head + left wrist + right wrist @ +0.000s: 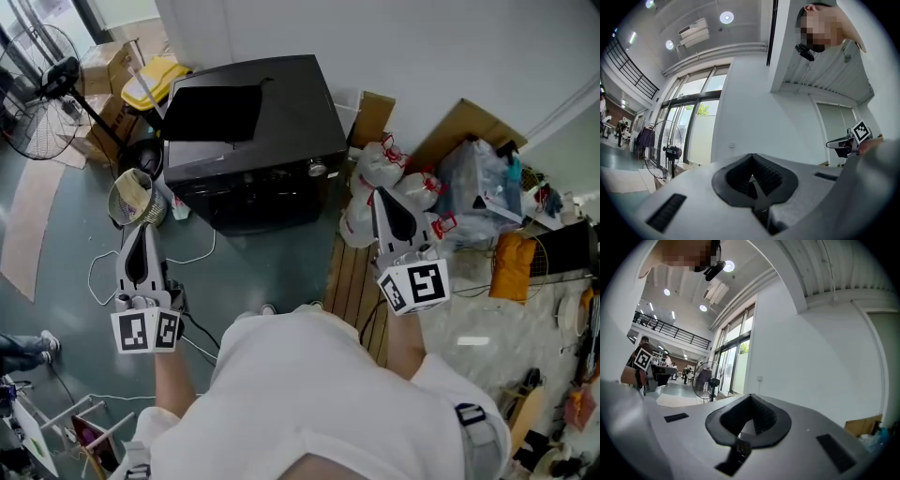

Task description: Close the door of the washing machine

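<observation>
Washing machine point(248, 141): black, on the floor by the wall, well apart from both grippers.
Door: probably the dark front panel point(253, 202); the steep view does not show if it is ajar.
Left gripper point(143, 228): fingers closed, holding nothing.
Right gripper point(382, 199): the same (near the plastic bags point(384, 173)).
Risk: closed fingers may slide off the smooth door when pushing; the bags may catch.

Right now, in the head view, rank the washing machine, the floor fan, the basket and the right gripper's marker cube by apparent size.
1. washing machine
2. floor fan, though cut by the frame edge
3. basket and marker cube look alike; the cube sits nearer the camera, so I leave them unranked.
</observation>
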A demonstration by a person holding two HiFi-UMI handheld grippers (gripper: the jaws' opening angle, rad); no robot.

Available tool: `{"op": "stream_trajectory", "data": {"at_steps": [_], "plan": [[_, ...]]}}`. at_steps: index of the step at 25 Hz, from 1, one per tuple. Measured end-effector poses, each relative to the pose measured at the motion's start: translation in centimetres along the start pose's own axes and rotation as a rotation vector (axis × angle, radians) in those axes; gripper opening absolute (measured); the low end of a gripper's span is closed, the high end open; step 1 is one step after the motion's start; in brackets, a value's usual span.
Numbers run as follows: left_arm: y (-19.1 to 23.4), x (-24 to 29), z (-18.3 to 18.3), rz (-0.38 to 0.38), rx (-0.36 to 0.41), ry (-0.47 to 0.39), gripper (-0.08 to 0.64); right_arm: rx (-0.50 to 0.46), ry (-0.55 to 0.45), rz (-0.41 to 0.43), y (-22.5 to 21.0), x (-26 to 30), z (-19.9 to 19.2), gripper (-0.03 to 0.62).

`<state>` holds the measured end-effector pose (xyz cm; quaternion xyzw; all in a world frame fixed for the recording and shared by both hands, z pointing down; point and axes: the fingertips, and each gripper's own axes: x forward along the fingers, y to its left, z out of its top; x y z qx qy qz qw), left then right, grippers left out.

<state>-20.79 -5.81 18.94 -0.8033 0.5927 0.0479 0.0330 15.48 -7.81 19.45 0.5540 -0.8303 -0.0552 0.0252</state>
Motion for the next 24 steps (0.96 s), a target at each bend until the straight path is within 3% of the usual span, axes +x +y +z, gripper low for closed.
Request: {"op": "stream_trajectory", "data": {"at_steps": [24], "plan": [[2.7, -2.1, -0.7, 0.046, -0.006, 0.005, 0.003, 0.006, -0.008, 0.021, 2.8, 0.7, -0.2, -0.003]]}}
